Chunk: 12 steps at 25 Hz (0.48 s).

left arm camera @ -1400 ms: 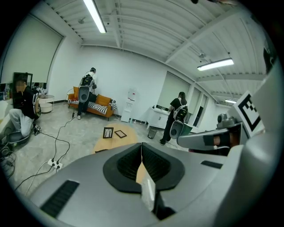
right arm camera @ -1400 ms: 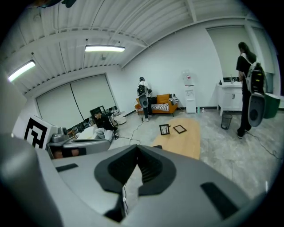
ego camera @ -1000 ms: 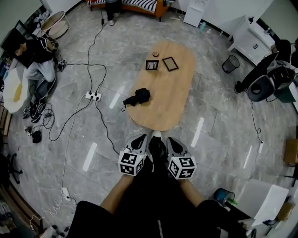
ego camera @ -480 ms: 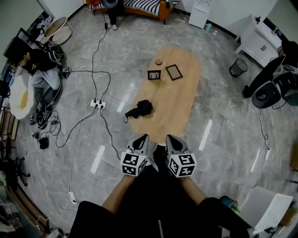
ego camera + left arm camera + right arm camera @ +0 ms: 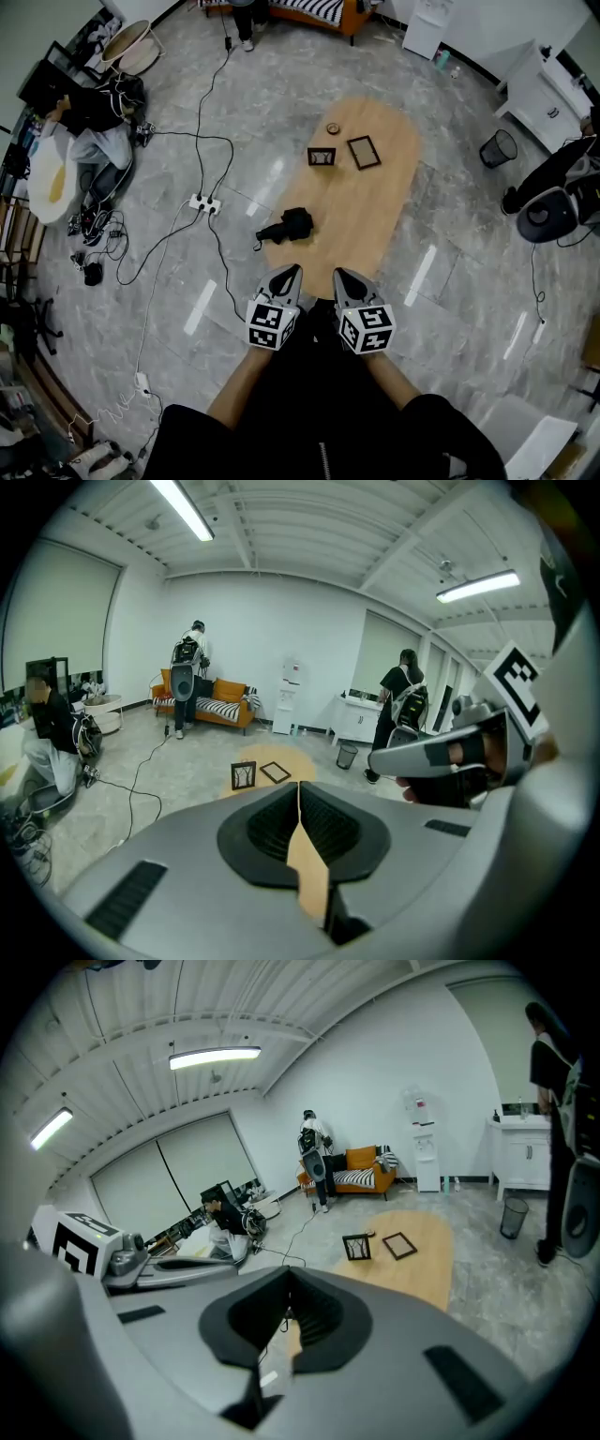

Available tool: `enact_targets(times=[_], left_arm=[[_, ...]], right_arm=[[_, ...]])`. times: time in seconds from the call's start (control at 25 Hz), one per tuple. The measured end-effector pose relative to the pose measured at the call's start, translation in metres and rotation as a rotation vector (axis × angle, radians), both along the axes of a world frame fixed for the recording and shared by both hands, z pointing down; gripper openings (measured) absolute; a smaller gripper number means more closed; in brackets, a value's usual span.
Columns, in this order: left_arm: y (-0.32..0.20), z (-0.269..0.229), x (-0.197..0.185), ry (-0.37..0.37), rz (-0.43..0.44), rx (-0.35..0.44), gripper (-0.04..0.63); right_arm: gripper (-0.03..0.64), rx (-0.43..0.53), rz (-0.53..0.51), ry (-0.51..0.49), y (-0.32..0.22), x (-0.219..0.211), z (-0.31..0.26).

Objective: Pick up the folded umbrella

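Note:
The folded black umbrella (image 5: 288,226) lies on the near left part of an oval wooden table (image 5: 375,206) in the head view. Both grippers are held side by side just short of the table's near end, above the floor. The left gripper (image 5: 292,271) points at the table, its tip a little nearer than the umbrella, and its jaws are shut with nothing in them (image 5: 299,786). The right gripper (image 5: 338,274) sits to the right of it, jaws also closed and empty (image 5: 288,1273). In both gripper views the umbrella is hidden behind the jaws.
Two small picture frames (image 5: 322,156) (image 5: 364,152) and a round object (image 5: 333,128) sit at the table's far end. A power strip (image 5: 203,202) with cables lies on the floor left of the table. A seated person (image 5: 89,131) is far left, a bin (image 5: 498,147) far right.
The table and umbrella have slid lower in the head view and closer to the grippers. Both grippers stay shut and side by side.

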State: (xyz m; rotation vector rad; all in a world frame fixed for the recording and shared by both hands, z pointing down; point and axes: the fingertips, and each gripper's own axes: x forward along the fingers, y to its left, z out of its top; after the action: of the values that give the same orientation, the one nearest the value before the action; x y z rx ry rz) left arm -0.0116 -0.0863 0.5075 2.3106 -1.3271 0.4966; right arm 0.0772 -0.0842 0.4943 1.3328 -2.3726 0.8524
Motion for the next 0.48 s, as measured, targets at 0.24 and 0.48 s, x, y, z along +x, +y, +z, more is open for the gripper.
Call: enact_targets(times=[0.24, 0.48], left_arm=[[-0.015, 0.009, -0.009, -0.019, -0.001, -0.009, 0.015], [-0.032, 0.030, -0.020, -0.038, 0.030, -0.030, 0.017]], right_arm=[[0.011, -0.022, -0.039, 0.016, -0.013, -0.006, 0.011], [0.011, -0.022, -0.031, 0.044, -0.037, -0.012, 0.016]])
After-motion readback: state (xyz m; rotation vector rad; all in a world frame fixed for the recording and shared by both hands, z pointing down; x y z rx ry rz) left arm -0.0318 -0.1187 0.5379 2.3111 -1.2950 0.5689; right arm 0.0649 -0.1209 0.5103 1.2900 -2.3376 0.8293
